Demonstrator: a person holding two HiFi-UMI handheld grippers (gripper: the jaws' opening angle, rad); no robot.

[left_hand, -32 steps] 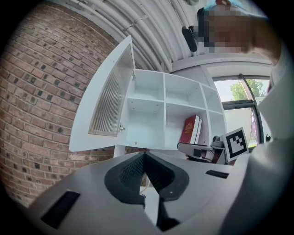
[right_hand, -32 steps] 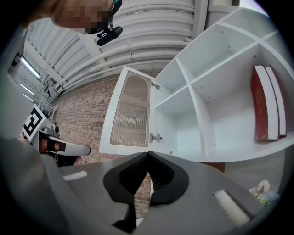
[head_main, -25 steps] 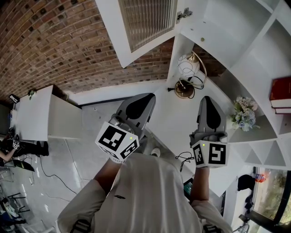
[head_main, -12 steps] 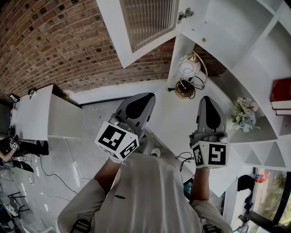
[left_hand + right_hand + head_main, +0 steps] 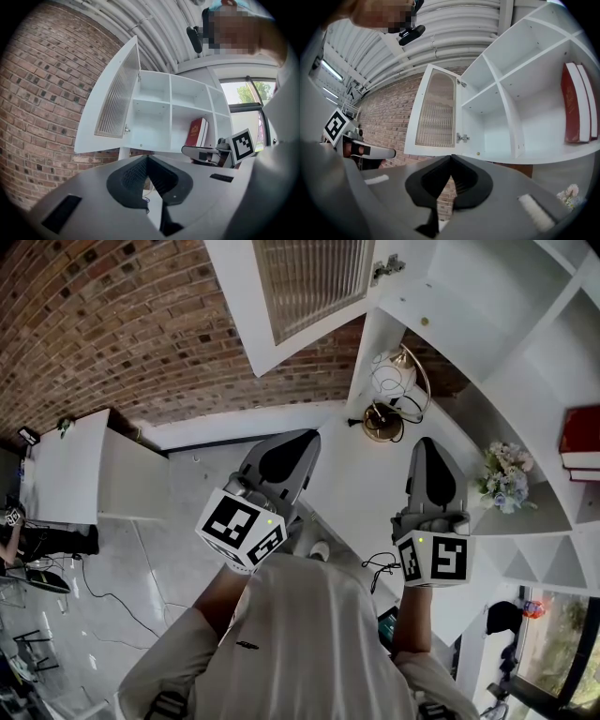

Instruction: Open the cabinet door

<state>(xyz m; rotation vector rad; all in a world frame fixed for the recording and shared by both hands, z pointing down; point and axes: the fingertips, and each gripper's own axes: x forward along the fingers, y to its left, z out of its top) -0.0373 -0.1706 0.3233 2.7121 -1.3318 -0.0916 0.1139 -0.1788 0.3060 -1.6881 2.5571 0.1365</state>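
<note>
The white cabinet door (image 5: pixel 309 287) with a ribbed glass panel stands swung wide open on its hinge (image 5: pixel 387 266), and the empty white compartments behind it (image 5: pixel 469 296) are bare. In the left gripper view the door (image 5: pixel 117 103) angles out to the left of the shelves. The right gripper view shows the door (image 5: pixel 436 112) face on. My left gripper (image 5: pixel 281 460) and right gripper (image 5: pixel 429 470) are held side by side below the cabinet, apart from the door. Both are shut, with pads pressed together and nothing between them. The tips of the left gripper (image 5: pixel 147 159) and right gripper (image 5: pixel 451 159) point towards the cabinet.
Red books (image 5: pixel 579 437) stand in a shelf at the right. A round gold lamp (image 5: pixel 389 395) and a flower bunch (image 5: pixel 502 474) sit on lower shelves. A brick wall (image 5: pixel 112 324) runs behind; a white desk (image 5: pixel 70 470) and floor cables (image 5: pixel 103 601) lie left.
Both grippers stay where they were and stay shut. The door has not moved; only the head view shifts slightly.
</note>
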